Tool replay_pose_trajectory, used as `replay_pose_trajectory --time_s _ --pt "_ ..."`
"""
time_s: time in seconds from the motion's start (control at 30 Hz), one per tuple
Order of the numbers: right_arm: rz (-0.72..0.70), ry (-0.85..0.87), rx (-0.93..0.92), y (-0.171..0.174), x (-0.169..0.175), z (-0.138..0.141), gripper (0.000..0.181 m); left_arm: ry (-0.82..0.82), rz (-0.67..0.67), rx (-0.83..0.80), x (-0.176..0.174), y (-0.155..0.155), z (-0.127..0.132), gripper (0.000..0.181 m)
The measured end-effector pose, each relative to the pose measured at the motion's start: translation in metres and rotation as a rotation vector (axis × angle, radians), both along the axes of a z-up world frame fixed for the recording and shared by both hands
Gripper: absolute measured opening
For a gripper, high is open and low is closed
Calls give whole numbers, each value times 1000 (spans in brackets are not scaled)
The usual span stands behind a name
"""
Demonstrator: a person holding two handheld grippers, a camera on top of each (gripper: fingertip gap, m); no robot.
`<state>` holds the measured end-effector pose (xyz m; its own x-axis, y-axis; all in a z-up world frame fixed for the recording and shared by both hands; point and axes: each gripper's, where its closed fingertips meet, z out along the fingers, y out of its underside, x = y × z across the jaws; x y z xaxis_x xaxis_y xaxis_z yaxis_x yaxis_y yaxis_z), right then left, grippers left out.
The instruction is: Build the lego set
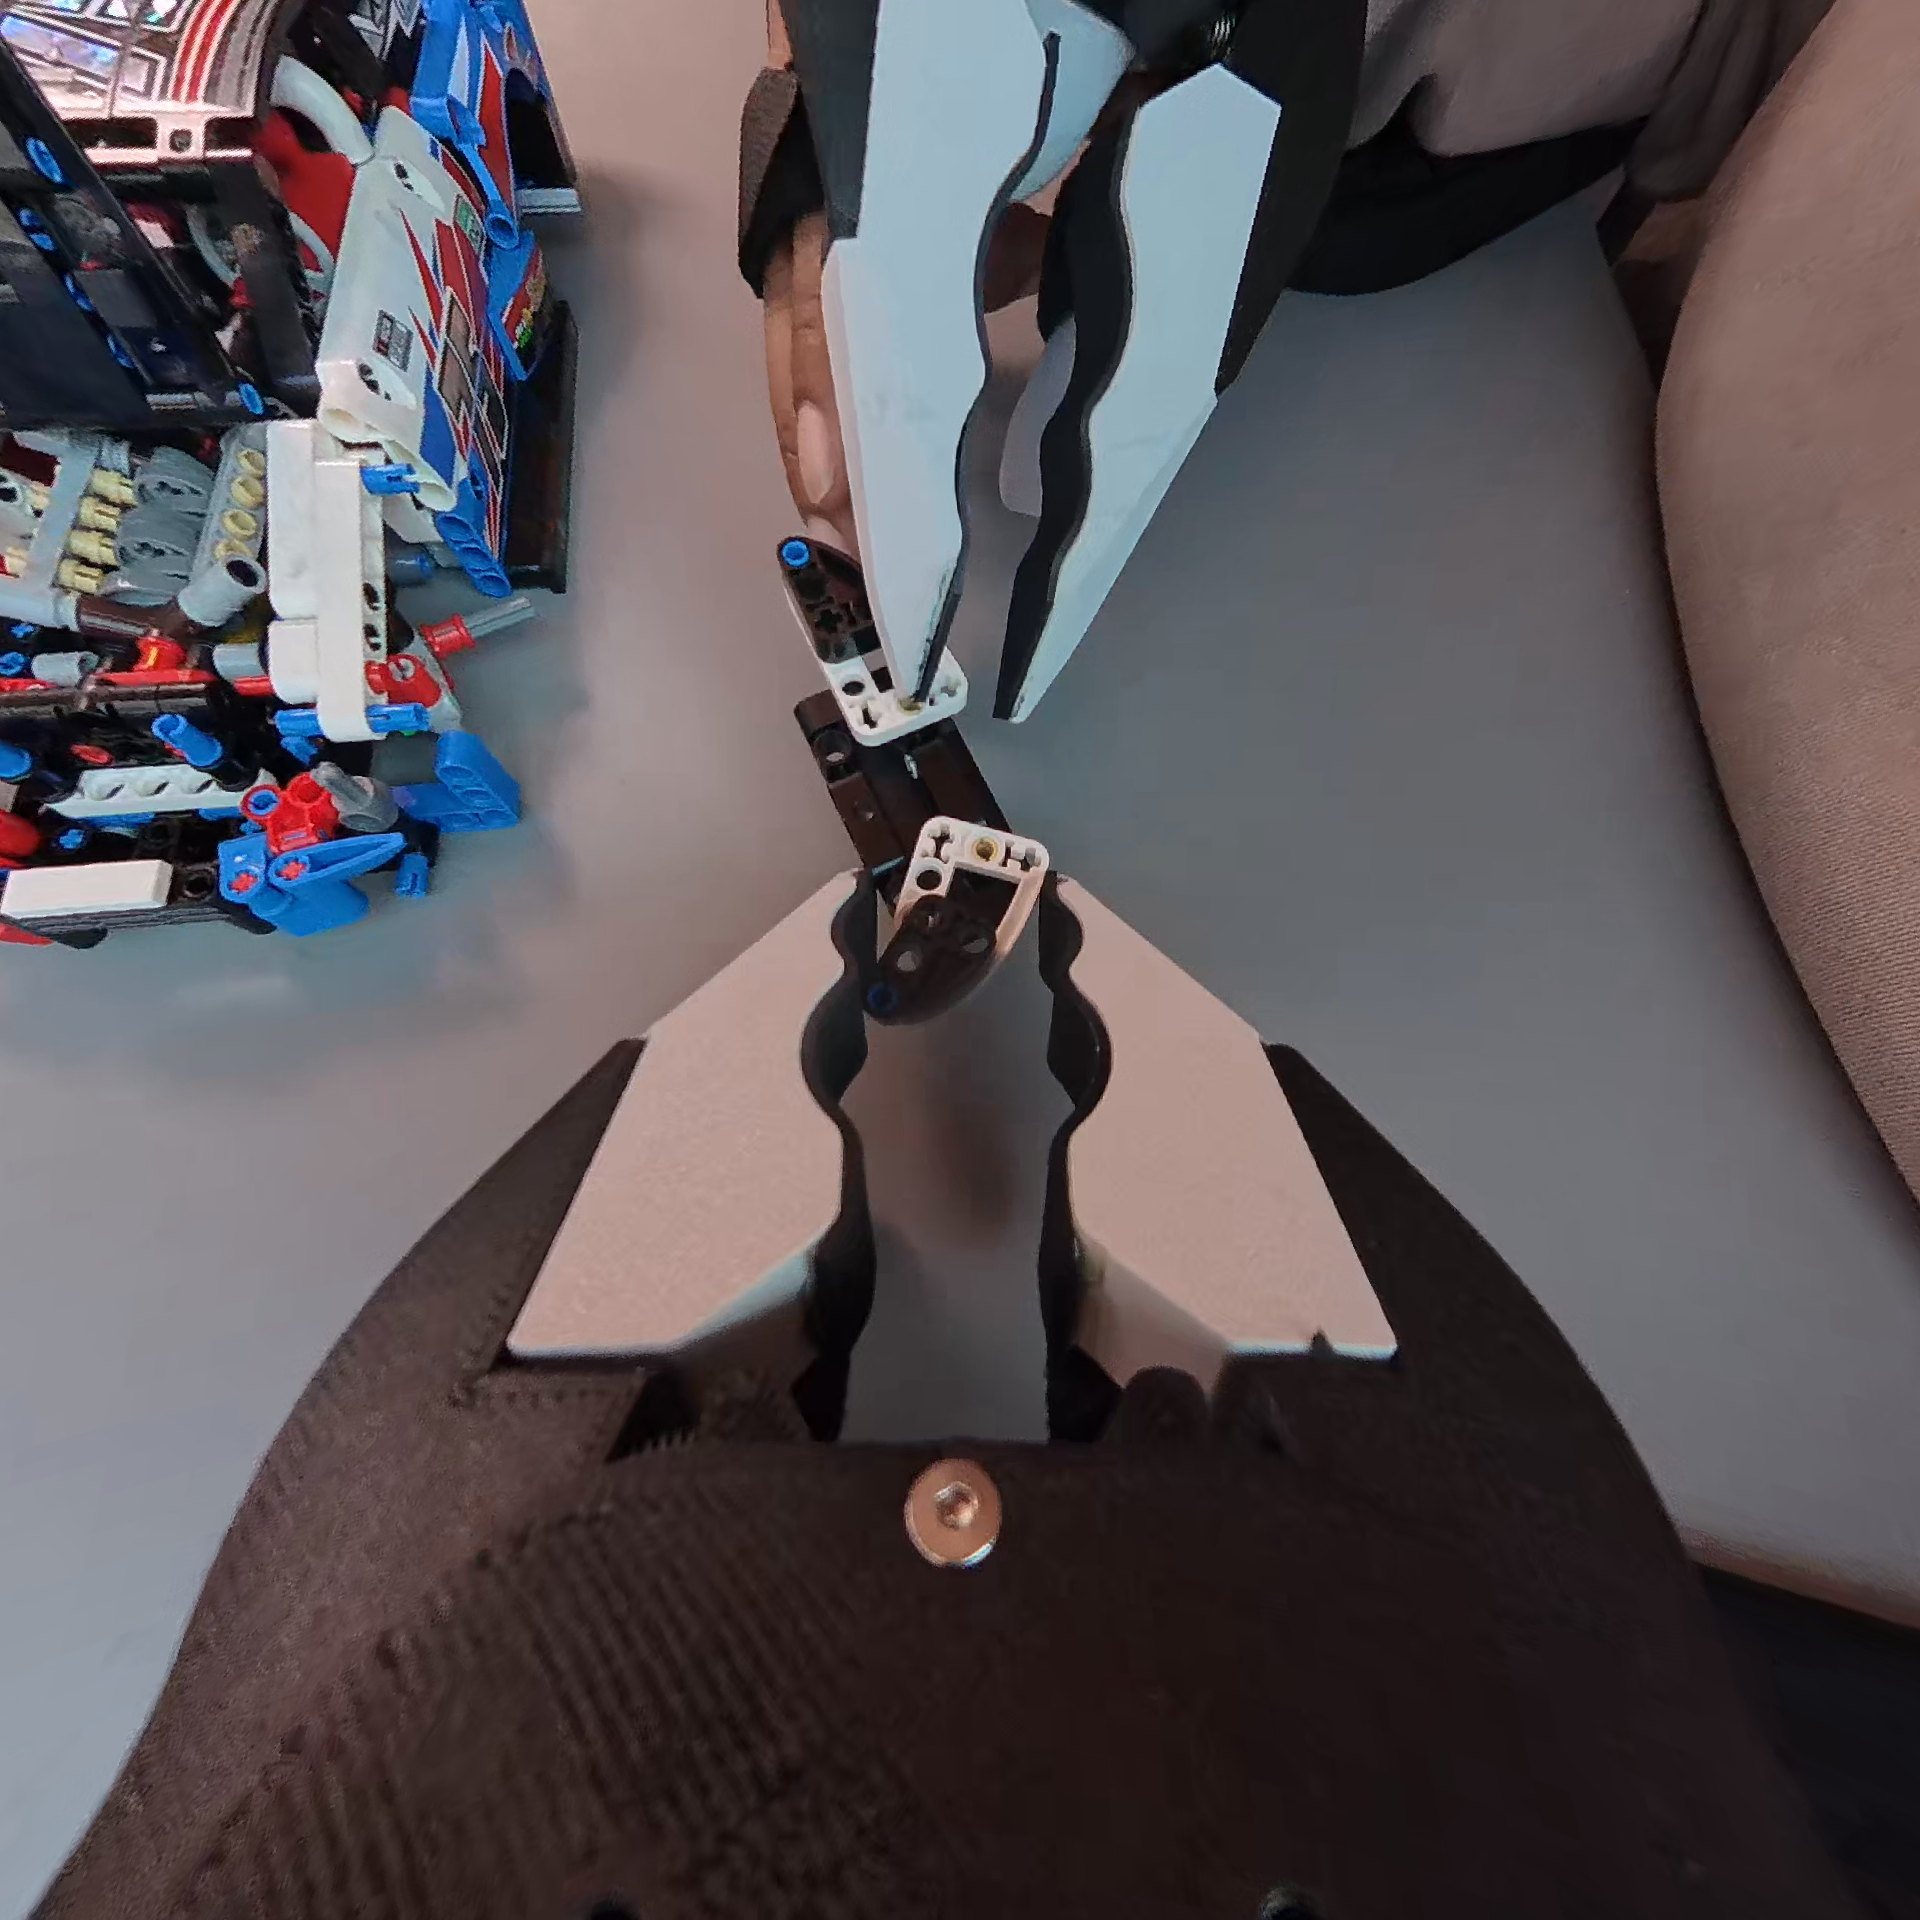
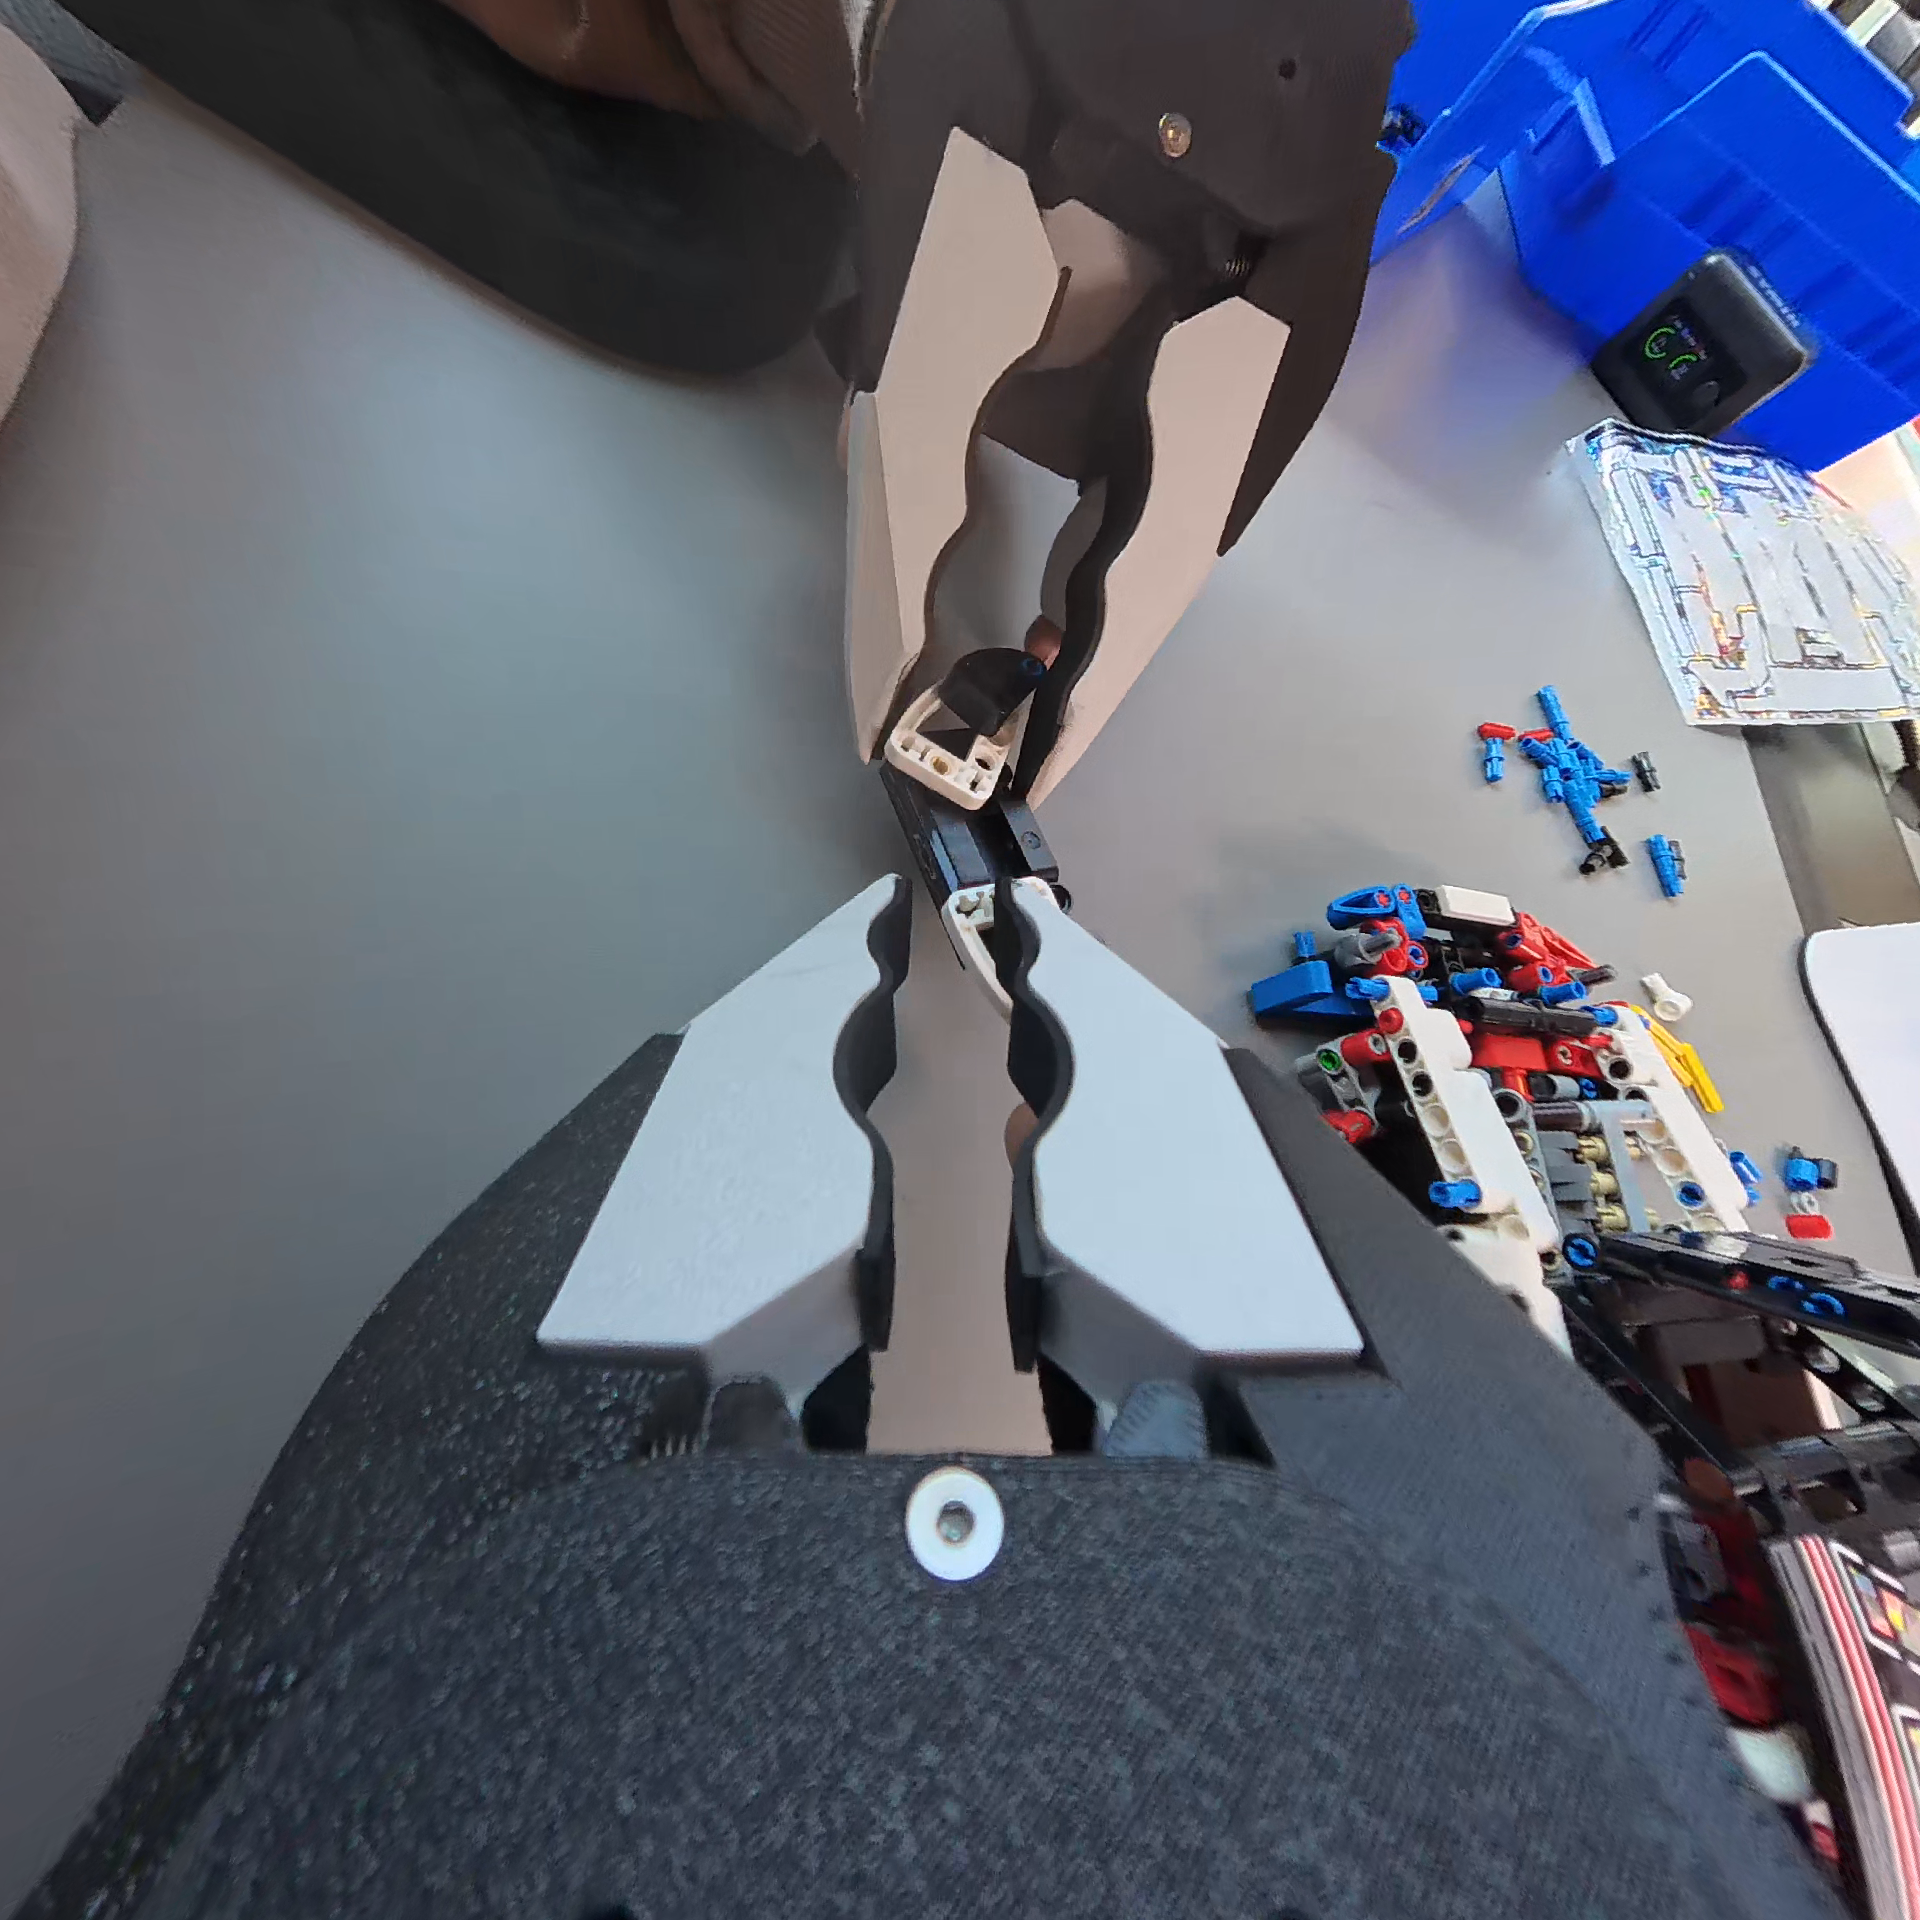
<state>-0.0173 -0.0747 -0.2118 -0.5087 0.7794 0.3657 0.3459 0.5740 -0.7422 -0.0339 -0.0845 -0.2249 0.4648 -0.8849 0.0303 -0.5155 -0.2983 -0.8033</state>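
A small sub-assembly hangs above the grey table (image 1: 1351, 831): a black beam (image 1: 883, 779) with a curved white-and-black panel at each end. My left gripper (image 1: 961, 883) is shut on the near panel (image 1: 997, 847) and holds the piece up; it also shows in the right wrist view (image 2: 956, 774). My right gripper (image 2: 956, 888) is open. One of its fingertips (image 1: 925, 675) rests on the far panel (image 1: 883, 712), which lies mostly outside its jaws. The black beam (image 2: 951, 842) spans between the two grippers. A person's finger (image 1: 805, 416) lies along the right gripper, by the far panel.
The partly built car model (image 1: 343, 520) stands to the left of my left gripper, and shows at the right in the right wrist view (image 2: 1507, 1091). Loose blue pins (image 2: 1569, 779), a printed sheet (image 2: 1756, 592), a blue crate (image 2: 1714, 156) and a black device (image 2: 1704, 343) lie beyond. A beige cushion (image 1: 1787, 727) borders the table. My left and right fingertips are right by each other.
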Motion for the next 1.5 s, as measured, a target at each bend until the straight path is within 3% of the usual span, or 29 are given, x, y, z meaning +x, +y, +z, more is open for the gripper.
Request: replay_pose_trajectory --time_s 0.17,0.87,1.13,1.3,1.5 --pt "7 -25 -13 -1 1 -5 20 30 -10 6 0 -2 -5 29" --pt "0 -80 0 5 8 -15 17 112 -8 50 -8 1 -15 34" --pt "-25 -71 -30 17 14 -5 29 96 22 35 -25 -1 -8 41" --pt "-57 -89 -39 25 13 -12 32 104 -2 28 -17 -4 -11 41" --pt "-77 -121 -41 28 11 -23 31 134 11 38 -14 -1 -13 24"
